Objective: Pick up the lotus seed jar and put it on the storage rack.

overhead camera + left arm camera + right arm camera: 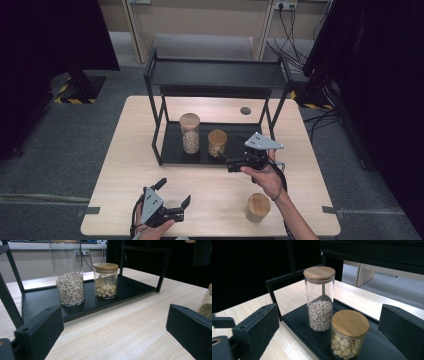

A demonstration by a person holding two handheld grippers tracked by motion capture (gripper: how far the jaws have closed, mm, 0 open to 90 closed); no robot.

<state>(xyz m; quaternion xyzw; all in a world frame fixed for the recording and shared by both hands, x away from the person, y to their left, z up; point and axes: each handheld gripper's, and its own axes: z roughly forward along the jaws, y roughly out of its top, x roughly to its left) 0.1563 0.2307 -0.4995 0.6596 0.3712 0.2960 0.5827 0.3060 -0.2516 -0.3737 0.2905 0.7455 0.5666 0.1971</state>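
Grey-floored room, dark curtains either side; a pale wooden table (150, 190) carries a black two-tier rack (216, 75) toward its far edge.

Step in hand, as I judge it: stocking the rack's lower tray with jars. My right gripper (231, 165) sits at the tray's front edge, right of centre, jaws spread and empty, just beside the short jar (348, 335) standing on the tray. To do this well I draw the gripper straight back, level, keeping both jaws off the lid so the jar is not nudged against the tall jar (320, 300) just beside it, then go for the jar at the near right corner.

My left gripper (172, 197) rests near the table's near edge, left of centre, jaws spread, holding nothing.

Count:
- jars on the lower tray: two (tall with small grains, short with pale round seeds)
- loose jar (258, 207) on the table, near right corner: one
- wooden lids: three
- racks: one
- grippers: two
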